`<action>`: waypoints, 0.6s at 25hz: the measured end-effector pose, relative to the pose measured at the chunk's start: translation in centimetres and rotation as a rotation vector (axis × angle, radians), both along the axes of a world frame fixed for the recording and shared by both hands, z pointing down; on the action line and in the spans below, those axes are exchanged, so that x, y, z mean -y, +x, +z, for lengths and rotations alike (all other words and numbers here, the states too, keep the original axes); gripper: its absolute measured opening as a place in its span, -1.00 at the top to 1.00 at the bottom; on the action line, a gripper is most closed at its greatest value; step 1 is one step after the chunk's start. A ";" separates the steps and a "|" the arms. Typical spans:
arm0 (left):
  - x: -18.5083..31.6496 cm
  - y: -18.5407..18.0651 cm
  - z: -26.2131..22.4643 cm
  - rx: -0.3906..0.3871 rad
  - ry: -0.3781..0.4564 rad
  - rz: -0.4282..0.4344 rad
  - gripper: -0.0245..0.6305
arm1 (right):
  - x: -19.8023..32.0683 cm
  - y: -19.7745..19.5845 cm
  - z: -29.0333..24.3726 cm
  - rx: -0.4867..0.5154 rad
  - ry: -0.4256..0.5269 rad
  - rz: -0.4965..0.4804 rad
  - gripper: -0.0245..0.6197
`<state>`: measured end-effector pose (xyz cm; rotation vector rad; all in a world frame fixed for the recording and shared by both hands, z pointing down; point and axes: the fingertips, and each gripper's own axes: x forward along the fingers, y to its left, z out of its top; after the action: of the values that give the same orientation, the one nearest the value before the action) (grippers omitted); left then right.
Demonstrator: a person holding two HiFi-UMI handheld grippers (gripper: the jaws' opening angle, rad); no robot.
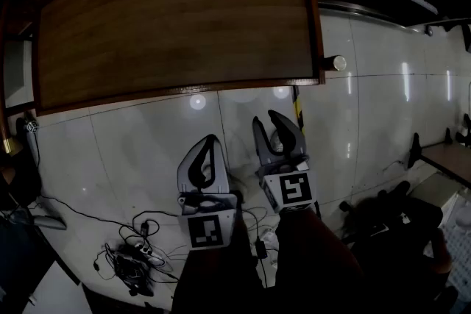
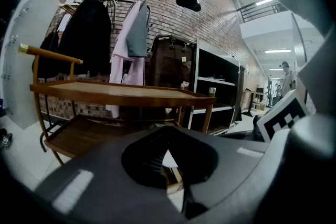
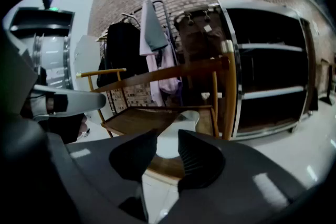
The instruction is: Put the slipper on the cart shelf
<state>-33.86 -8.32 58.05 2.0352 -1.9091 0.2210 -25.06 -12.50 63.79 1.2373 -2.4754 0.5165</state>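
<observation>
A white slipper [image 3: 177, 126] lies on a lower shelf [image 3: 131, 119] of the wooden cart [image 1: 176, 18], seen past my right gripper's jaws. My right gripper [image 3: 168, 136] stands open in front of the cart, short of the slipper, with nothing between its fingers. In the head view it [image 1: 266, 121] hovers over the pale floor just below the cart's top edge. My left gripper [image 1: 211, 139] hangs beside it, shut and empty. In the left gripper view the left gripper [image 2: 169, 134] faces the cart [image 2: 115, 93], and only a white sliver shows through the jaws.
A coat rack with dark and pink clothes [image 2: 126, 34] stands behind the cart against a brick wall. A black shelf unit [image 3: 268, 81] is to the right. Cables [image 1: 136, 254] lie on the floor at lower left. A person [image 2: 287, 75] stands far off.
</observation>
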 end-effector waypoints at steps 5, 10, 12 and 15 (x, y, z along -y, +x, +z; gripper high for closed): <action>0.6 -0.2 0.1 -0.007 0.004 0.006 0.88 | 1.3 0.4 5.0 0.166 -0.269 0.111 0.24; 1.2 -0.8 0.2 -0.015 0.000 0.005 0.88 | 2.5 -0.4 7.7 0.311 -0.451 0.180 0.04; 1.5 -1.1 0.1 -0.020 0.004 -0.003 0.88 | 2.6 -1.0 8.6 0.367 -0.516 0.197 -0.01; 1.9 -1.2 -0.2 -0.015 0.013 0.002 0.88 | 3.1 -1.7 9.7 0.462 -0.610 0.245 -0.03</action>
<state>-35.03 -10.22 57.83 2.0410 -1.9043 0.1940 -26.73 -15.56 73.50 1.2512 -2.2060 1.6367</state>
